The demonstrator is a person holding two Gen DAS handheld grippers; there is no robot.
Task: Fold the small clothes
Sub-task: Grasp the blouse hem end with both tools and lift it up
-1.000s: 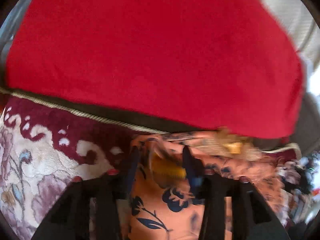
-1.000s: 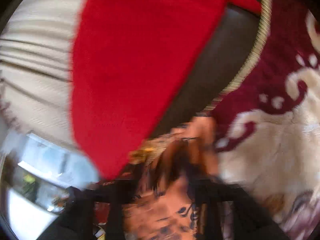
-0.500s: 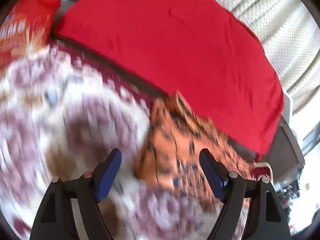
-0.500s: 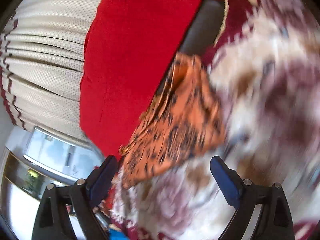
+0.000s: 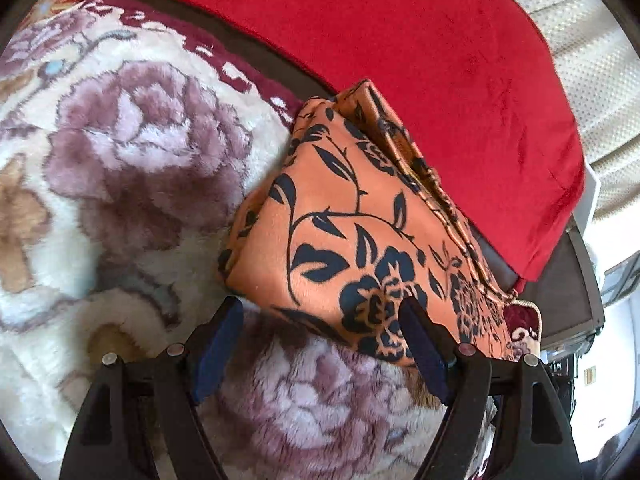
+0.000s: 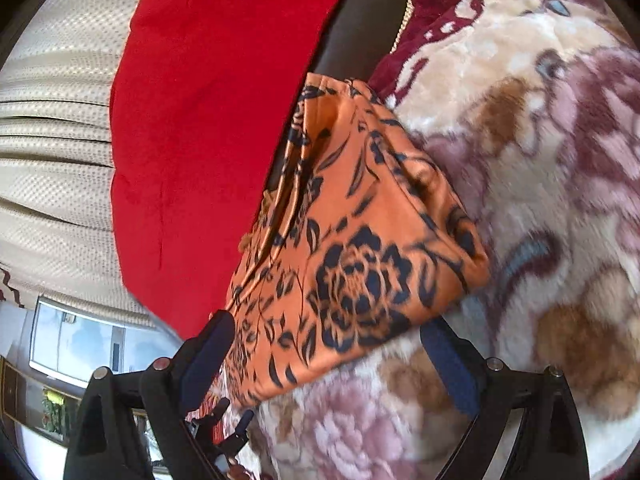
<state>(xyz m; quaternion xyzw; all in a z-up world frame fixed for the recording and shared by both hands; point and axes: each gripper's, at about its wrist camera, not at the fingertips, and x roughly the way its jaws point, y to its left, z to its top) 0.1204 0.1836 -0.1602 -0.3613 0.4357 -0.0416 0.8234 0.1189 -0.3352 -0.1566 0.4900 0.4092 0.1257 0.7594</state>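
Note:
An orange garment with a black flower print [image 5: 352, 232] lies folded into a rough rectangle on a plush floral blanket [image 5: 132, 168], its far edge against a red cushion [image 5: 400, 40]. My left gripper [image 5: 320, 320] stands open just short of the garment's near edge, nothing between its blue pads [image 5: 220, 336]. From the other side, the same garment [image 6: 352, 256] lies ahead of my right gripper [image 6: 328, 340], which is open too; its pads flank the near edge without pressing on the cloth.
The red cushion [image 6: 208, 112] leans on a dark sofa back [image 6: 352, 20]. Cream curtains [image 6: 52, 152] hang behind it. The blanket [image 6: 540, 200] spreads wide around the garment. A window [image 6: 76, 340] and room clutter show beyond the sofa's end.
Both grippers were shut on the garment a second ago. They have let go, opened wide and drawn back, and the garment now lies folded on the blanket.

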